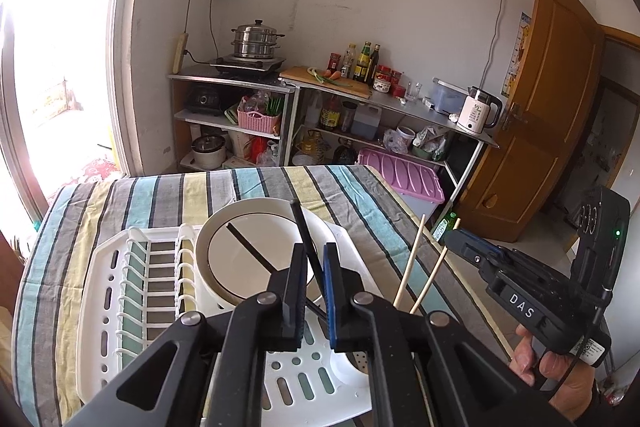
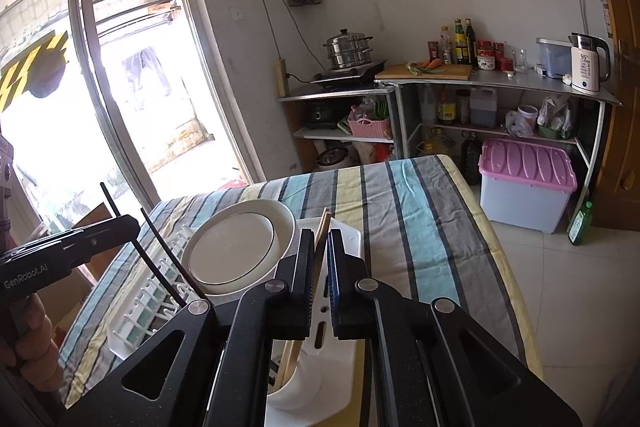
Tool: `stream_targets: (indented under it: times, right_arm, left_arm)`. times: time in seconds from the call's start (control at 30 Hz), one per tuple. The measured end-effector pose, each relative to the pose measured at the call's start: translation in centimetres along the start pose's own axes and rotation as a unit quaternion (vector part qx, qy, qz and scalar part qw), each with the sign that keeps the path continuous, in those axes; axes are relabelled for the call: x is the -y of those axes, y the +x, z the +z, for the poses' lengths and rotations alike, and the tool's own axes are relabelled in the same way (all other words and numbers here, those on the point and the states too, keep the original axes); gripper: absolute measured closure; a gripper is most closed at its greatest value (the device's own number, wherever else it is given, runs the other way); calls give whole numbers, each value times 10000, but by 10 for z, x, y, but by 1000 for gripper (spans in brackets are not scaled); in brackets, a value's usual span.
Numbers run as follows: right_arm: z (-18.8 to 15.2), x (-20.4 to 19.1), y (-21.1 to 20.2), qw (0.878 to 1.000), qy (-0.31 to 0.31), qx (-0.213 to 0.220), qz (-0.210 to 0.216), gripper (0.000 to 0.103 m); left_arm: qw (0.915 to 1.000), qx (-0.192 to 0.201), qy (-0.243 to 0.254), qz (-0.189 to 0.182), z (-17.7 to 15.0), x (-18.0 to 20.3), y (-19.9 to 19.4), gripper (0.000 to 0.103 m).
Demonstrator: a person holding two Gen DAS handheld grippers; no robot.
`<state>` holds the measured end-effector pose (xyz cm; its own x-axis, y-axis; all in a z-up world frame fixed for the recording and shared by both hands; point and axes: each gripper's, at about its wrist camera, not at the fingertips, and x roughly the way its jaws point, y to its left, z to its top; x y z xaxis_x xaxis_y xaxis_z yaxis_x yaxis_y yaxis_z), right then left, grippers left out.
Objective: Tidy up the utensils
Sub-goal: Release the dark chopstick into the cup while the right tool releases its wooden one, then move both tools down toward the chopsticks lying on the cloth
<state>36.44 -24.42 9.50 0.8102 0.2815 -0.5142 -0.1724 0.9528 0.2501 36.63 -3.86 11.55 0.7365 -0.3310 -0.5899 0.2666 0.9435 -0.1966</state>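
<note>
My left gripper [image 1: 314, 253] is shut on black chopsticks [image 1: 306, 235] above the white dish rack [image 1: 120, 267]. One black stick slants up between the jaws; another shows across the white plate [image 1: 248, 251] that leans in the rack. My right gripper [image 2: 321, 241] is shut on a pair of wooden chopsticks [image 2: 323, 227], whose lower ends reach into the rack's white utensil cup [image 2: 296, 391]. In the left wrist view the wooden chopsticks [image 1: 410, 263] rise beside the right gripper [image 1: 460, 243]. In the right wrist view the left gripper [image 2: 128, 225] holds the black chopsticks [image 2: 160, 247].
The rack sits on a table with a striped cloth [image 1: 360, 195]. Beyond it stand metal shelves [image 1: 360, 95] with a steamer pot [image 1: 256, 41], bottles, a kettle [image 1: 478, 111] and a pink-lidded bin [image 2: 528, 183]. A glass door is at the left, a wooden door [image 1: 552, 99] at the right.
</note>
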Motion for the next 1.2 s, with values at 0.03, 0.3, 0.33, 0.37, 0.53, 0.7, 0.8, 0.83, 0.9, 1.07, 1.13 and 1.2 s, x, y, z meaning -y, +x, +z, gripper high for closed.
stream_targets:
  times: [0.03, 0.3, 0.33, 0.37, 0.53, 0.7, 0.8, 0.83, 0.9, 1.07, 1.13, 1.2]
  right_arm:
    - [0, 0, -2, 10000, -2, 21, -13, 90]
    - [-5, 4, -15, 9999, 43, 113, -24, 87]
    - [-7, 5, -18, 9999, 44, 123, -23, 87]
    - [-8, 5, -21, 9999, 37, 131, -30, 86]
    - [-18, -1, -42, 9998, -22, 221, -8, 86]
    - [-27, -8, -66, 9995, -81, 269, 118, 86]
    - [-38, -13, -82, 9993, -121, 290, 216, 86]
    - [-42, -15, -88, 9991, -156, 296, 256, 86]
    - [-52, -21, -100, 9988, -237, 327, 287, 86]
    - [-81, -33, -120, 9980, -432, 279, 375, 86]
    - [-92, -38, -126, 9976, -512, 225, 417, 86]
    - [-103, -43, -131, 9971, -581, 176, 467, 86]
  left_arm:
    - [10000, -4, 5, 14, 0, 0, -1, 96]
    - [9999, 26, 92, 101, -7, -2, -11, 86]
    - [9998, 44, 118, 120, -9, -1, -14, 86]
    - [9998, 73, 156, 137, -12, -1, -18, 85]
    - [9994, 157, 270, 145, -28, 2, -38, 84]
    - [9989, 209, 371, 210, -44, 8, -59, 84]
    - [9988, 246, 353, 219, -61, 6, -74, 84]
    - [9989, 251, 333, 233, -69, 5, -80, 84]
    - [9989, 245, 308, 248, -85, 4, -90, 84]
    - [9986, 234, 257, 389, -129, 1, -114, 84]
    - [9986, 188, 250, 423, -147, 1, -122, 84]
    - [9984, 155, 273, 480, -163, 1, -129, 84]
